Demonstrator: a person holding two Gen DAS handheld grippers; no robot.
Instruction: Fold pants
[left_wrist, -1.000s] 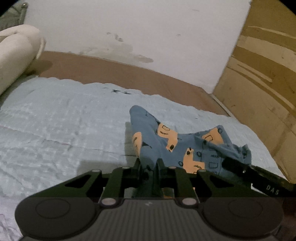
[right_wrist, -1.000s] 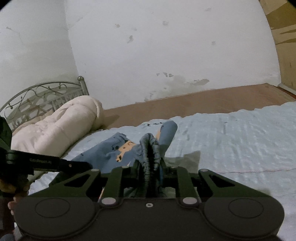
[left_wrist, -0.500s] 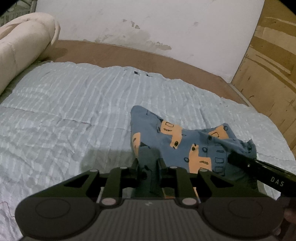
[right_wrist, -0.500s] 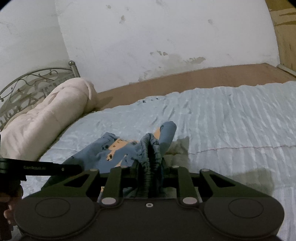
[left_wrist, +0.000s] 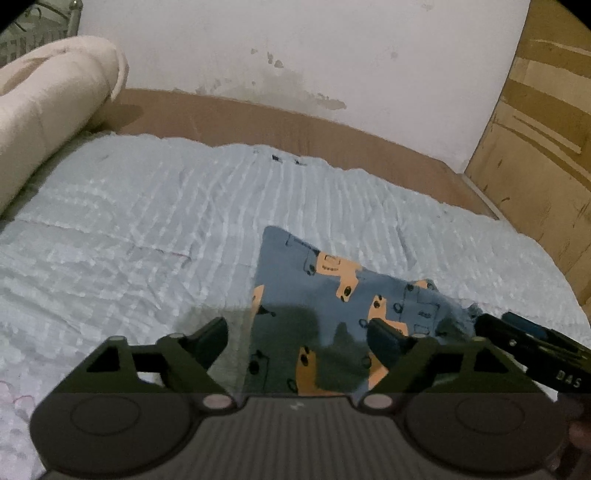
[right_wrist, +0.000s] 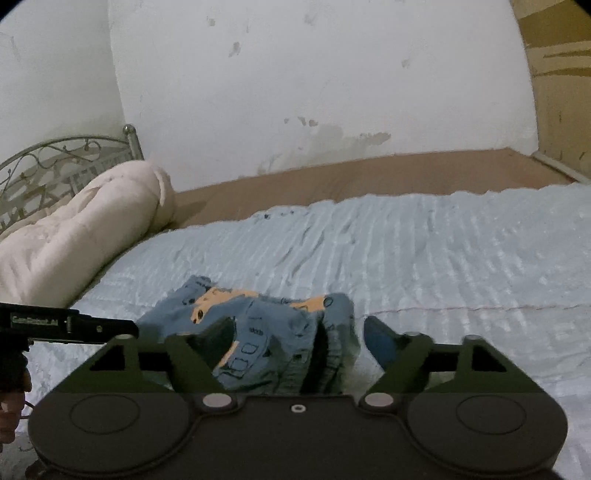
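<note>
At far left a cream bolster (left_wrist: 48, 110) lies along the bed (left_wrist: 129, 229). The left gripper (left_wrist: 297, 332) hangs wide open, empty, over the blue car-print pants (left_wrist: 332, 295), bunched at near centre. The right gripper (right_wrist: 299, 330) is likewise spread and empty. Best regrasp matching hems, then smooth flat. Its side reads "DAS".

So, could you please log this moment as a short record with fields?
garment: blue pants with orange car print, lying on the bedspread
surface: light blue bedspread
left gripper: open, over the pants, gripping nothing
right gripper: open, pants bunched between its fingers, not clamped
background: cream rolled duvet, metal headboard, white wall
fold state: pants crumpled, not neatly folded
</note>
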